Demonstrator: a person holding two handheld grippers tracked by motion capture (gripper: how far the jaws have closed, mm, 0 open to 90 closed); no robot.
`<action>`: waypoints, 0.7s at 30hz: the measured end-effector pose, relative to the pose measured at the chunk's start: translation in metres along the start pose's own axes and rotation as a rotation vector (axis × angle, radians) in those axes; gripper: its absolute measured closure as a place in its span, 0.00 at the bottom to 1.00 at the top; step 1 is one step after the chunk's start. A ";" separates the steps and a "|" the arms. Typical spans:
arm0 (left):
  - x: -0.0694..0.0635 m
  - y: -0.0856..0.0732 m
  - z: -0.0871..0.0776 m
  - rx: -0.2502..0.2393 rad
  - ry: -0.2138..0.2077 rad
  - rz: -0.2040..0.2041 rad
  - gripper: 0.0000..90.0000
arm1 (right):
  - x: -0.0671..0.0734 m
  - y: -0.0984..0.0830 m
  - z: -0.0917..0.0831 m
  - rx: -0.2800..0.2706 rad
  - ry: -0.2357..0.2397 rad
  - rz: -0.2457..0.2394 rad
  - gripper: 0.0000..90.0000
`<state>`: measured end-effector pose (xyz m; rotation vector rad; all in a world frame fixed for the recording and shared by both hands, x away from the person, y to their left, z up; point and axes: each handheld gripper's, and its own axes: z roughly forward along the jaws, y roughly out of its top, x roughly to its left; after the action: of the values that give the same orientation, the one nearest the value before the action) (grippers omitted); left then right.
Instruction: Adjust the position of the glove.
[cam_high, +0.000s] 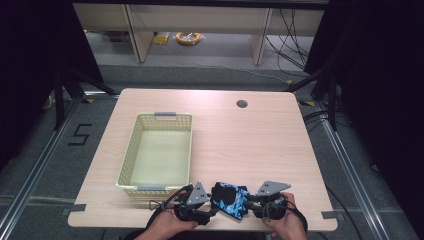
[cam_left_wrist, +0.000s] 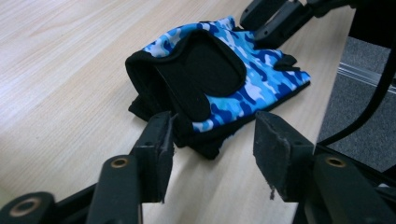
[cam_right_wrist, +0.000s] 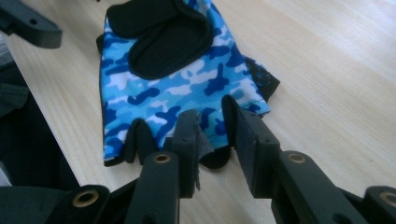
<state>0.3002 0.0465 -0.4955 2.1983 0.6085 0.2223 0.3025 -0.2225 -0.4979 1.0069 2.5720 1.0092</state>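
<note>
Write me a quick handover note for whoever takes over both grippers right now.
Left gripper: jaws apart around the wrist end of the blue camouflage fingerless glove with black strap; one pad touches the cuff, no grip yet.
Right gripper: jaws narrowly apart around the glove's finger end; whether the pads pinch it cannot be told.
Glove lies flat at the near edge of the light wooden table, between both grippers.
Cream plastic lattice basket sits left, with nothing in it.
Left, probably: grip the glove and move it to the basket.

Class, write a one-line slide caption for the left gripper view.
Open left gripper straddles the cuff of a blue camouflage fingerless glove lying on the wooden table.
</note>
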 end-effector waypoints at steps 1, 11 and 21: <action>0.001 0.000 0.001 0.012 0.003 0.002 0.54 | 0.000 0.000 0.002 -0.001 -0.007 -0.008 0.79; 0.008 0.007 0.017 0.038 -0.029 -0.033 0.71 | -0.002 -0.004 0.003 0.015 0.025 0.005 0.97; 0.000 0.010 0.005 -0.009 -0.043 -0.042 0.94 | -0.004 0.000 -0.009 -0.039 0.026 0.000 0.98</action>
<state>0.3056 0.0378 -0.4917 2.1738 0.6282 0.1543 0.3016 -0.2303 -0.4916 0.9906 2.5627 1.0754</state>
